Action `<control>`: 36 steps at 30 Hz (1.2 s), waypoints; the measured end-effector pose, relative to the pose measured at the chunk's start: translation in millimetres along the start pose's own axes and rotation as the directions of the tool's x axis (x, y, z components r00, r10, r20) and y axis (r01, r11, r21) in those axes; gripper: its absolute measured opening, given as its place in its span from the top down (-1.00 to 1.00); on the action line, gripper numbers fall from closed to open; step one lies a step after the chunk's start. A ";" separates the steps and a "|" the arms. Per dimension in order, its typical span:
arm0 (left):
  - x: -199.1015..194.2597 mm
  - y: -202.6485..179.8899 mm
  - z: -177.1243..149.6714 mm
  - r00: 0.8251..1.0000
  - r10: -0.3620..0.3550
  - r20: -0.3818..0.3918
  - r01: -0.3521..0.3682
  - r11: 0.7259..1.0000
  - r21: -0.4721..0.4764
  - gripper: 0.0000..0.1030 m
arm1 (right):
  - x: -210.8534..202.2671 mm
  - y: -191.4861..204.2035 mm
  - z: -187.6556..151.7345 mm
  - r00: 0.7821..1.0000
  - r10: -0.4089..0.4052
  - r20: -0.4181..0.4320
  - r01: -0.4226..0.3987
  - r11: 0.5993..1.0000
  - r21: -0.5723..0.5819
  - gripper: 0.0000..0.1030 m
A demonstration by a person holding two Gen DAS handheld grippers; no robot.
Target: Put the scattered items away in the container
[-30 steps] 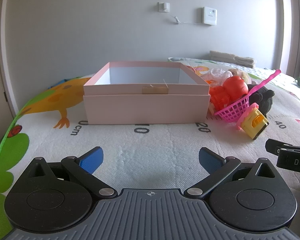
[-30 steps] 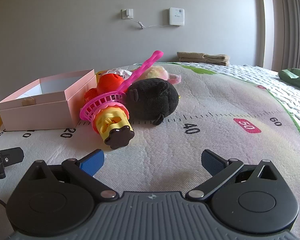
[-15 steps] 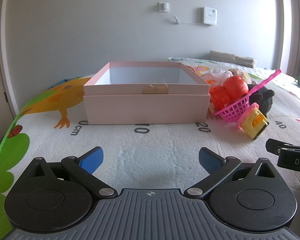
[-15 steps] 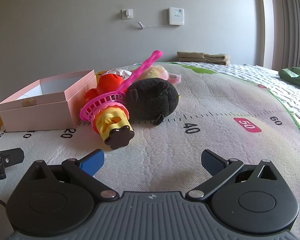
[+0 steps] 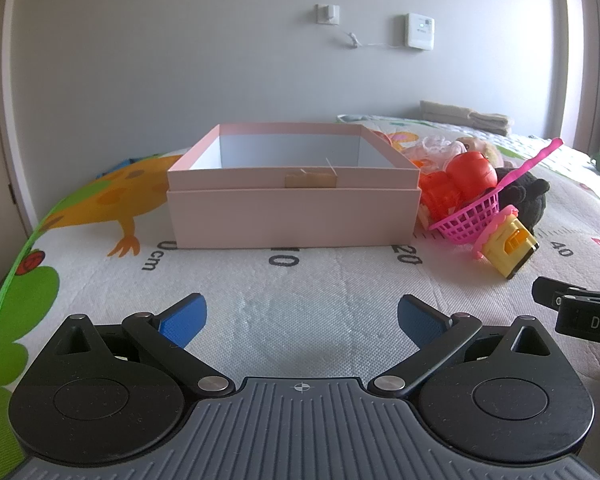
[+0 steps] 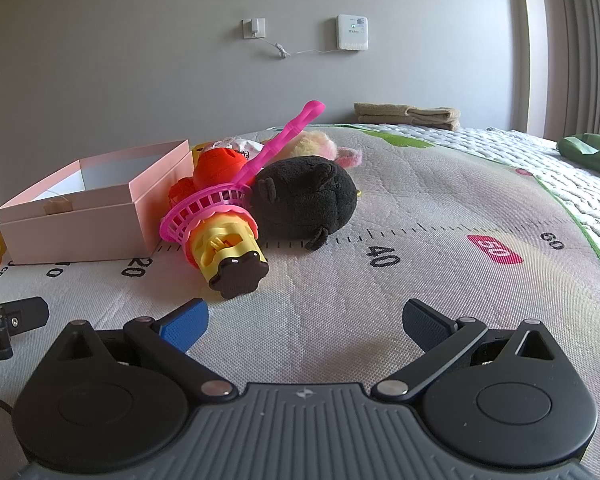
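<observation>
An open pink box stands on the play mat, straight ahead of my left gripper, which is open and empty. The box also shows at the left of the right wrist view. To the right of the box lies a heap of toys: a yellow toy with a brown flower-shaped end, a pink basket with a long handle, a black plush, orange toys and a pale plush. My right gripper is open and empty, a short way in front of the yellow toy.
The mat carries a printed ruler scale. Folded towels lie by the grey back wall. A green object sits at the far right. The other gripper's body shows at the right edge of the left wrist view.
</observation>
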State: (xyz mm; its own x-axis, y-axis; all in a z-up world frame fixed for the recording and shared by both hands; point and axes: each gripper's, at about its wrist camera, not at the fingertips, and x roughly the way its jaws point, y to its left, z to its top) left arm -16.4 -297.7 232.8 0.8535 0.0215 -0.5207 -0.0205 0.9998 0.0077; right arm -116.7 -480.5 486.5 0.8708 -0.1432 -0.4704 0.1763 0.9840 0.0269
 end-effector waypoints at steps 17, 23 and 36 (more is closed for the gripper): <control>-52.5 -92.3 59.8 1.000 -0.005 -0.009 0.005 1.000 -0.002 -1.00 | -2.2 -3.2 -1.7 1.000 0.011 0.012 -0.011 1.000 0.021 -1.00; -68.1 -122.3 76.9 1.000 -0.003 -0.007 0.003 1.000 -0.002 -1.00 | -2.1 -3.1 -1.9 1.000 0.011 0.012 -0.011 1.000 0.021 -1.00; -98.9 -170.0 101.0 1.000 0.001 -0.005 -0.001 1.000 0.001 -1.00 | -2.9 -3.6 -1.9 1.000 0.016 0.018 -0.016 1.000 0.025 -1.00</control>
State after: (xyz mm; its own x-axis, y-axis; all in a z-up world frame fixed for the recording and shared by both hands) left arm -44.7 -469.4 369.2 0.8506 0.0221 -0.5254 -0.0207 0.9997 0.0085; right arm -120.8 -483.4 486.1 0.8814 -0.1295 -0.4542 0.1737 0.9831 0.0569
